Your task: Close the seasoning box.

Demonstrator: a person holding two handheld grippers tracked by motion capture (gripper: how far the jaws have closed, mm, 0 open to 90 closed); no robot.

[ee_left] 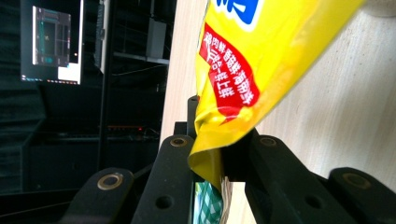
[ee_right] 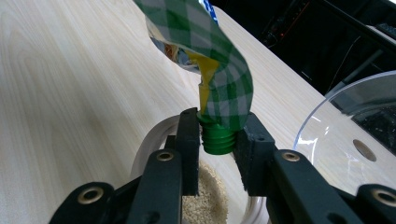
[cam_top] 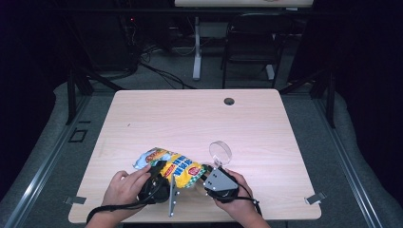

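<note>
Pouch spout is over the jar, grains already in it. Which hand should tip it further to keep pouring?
Left. The left gripper clamps the pouch body and can lift it; the right gripper just steadies the green spout over the jar.

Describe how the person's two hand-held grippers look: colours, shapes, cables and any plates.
Both grippers have black jaws built from flat links with brass-coloured rivets. The left gripper trails a black cable. The right gripper carries a grey three-cornered plate. Both hands are bare; no sleeves show.
</note>
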